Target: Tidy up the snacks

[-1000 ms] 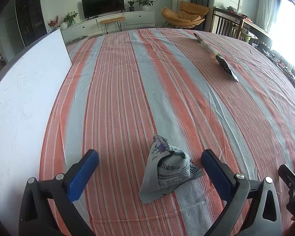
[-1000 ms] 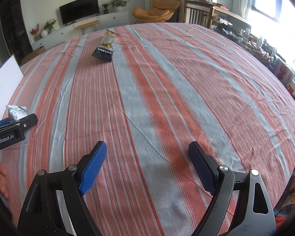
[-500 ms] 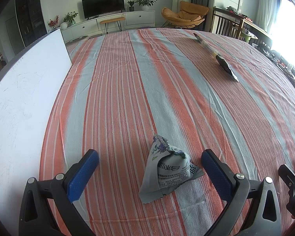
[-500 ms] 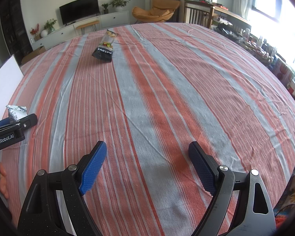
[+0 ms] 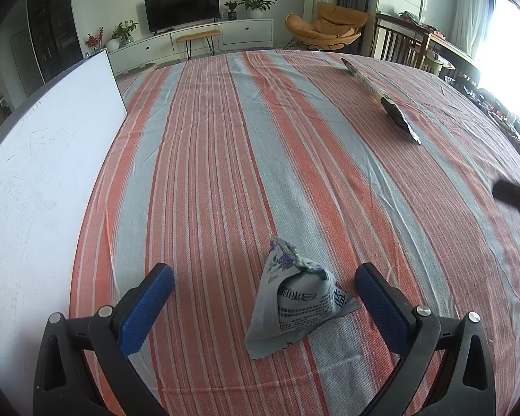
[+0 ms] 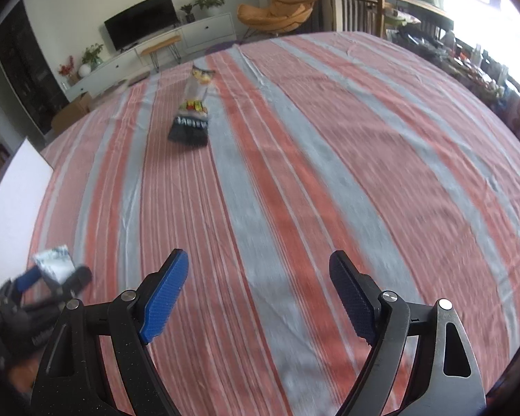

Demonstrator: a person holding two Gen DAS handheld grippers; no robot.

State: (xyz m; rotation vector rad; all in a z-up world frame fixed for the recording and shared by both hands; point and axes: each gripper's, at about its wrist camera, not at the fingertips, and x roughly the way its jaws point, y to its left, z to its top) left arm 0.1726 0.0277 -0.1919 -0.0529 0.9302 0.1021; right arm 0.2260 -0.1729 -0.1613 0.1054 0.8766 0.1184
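Left hand-held gripper (image 5: 265, 298) is held wide open around the white snack packet (image 5: 294, 298), untouched on the striped counter (image 5: 225, 159). Right hand-held gripper (image 6: 258, 293) is open, empty; the dark snack bag (image 6: 192, 118) lies far ahead. Crushing is risked if the packet is clamped hard.

- A counter (image 5: 225, 159) covered with a red and grey striped cloth.
- A white board (image 5: 45, 180) lies along its left edge.
- A small pyramid-shaped snack packet (image 5: 294, 298) sits near the front.
- A long dark snack bag (image 5: 381, 97) lies far right, well apart.
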